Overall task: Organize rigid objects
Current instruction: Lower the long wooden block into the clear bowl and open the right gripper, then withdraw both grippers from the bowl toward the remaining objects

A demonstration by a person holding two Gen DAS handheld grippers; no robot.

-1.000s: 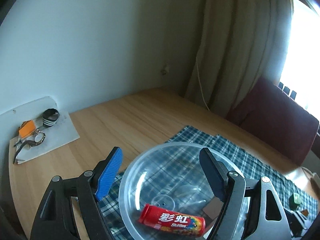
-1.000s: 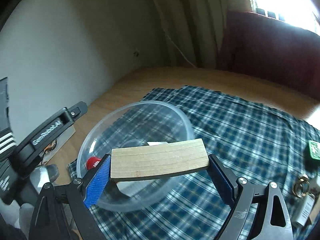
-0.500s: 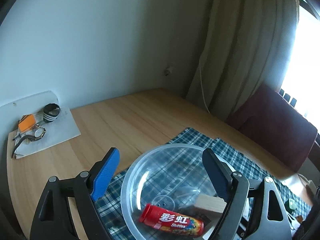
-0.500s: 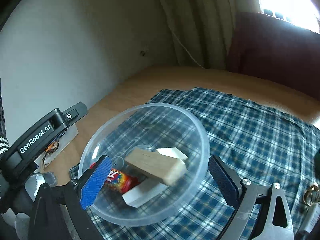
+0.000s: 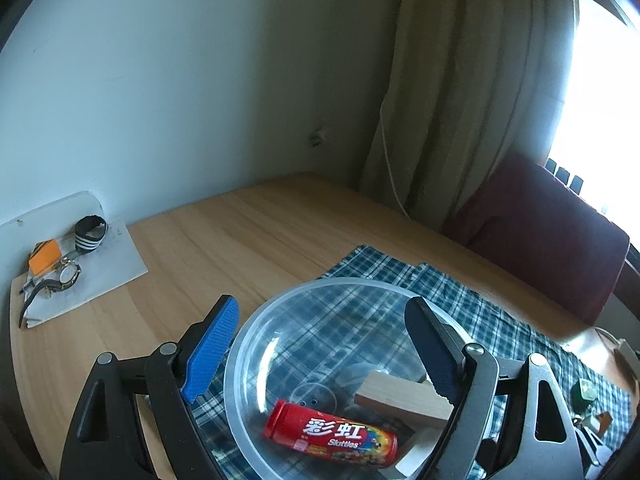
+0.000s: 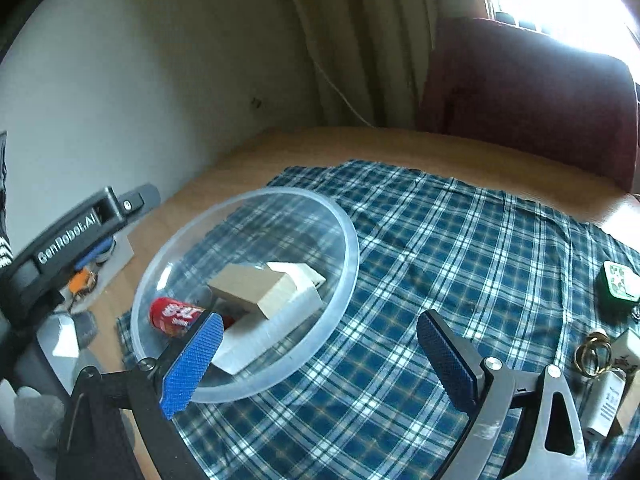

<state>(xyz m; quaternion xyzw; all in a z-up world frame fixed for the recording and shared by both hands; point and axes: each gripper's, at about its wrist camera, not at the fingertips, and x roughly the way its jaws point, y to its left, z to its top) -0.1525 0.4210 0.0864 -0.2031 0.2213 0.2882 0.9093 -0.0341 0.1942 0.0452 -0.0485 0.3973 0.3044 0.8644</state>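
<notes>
A clear plastic bowl (image 5: 256, 336) (image 6: 352, 256) rests on the blue plaid cloth (image 6: 460, 240). Inside it lie a red Skittles tube (image 5: 330, 432) (image 6: 174, 314), a wooden block (image 5: 400, 398) (image 6: 250, 288) and a white box (image 6: 296, 276). My left gripper (image 5: 320, 344) is open, its fingers straddling the bowl's near rim. My right gripper (image 6: 320, 360) hangs open with nothing in it, just right of the bowl over the cloth. The left gripper's body (image 6: 68, 236) shows at the left of the right wrist view.
On the cloth at right lie a green tile (image 6: 620, 286), a gold ring (image 6: 594, 354) and a small white box (image 6: 606, 406). A white board (image 5: 92, 276) by the wall holds a watch, an orange item and a striped band. A dark red chair (image 5: 552, 232) stands behind the wooden table.
My right gripper opened and let the wooden block fall into the bowl, then drew back to the right. The left gripper stayed open at the bowl and rose slightly.
</notes>
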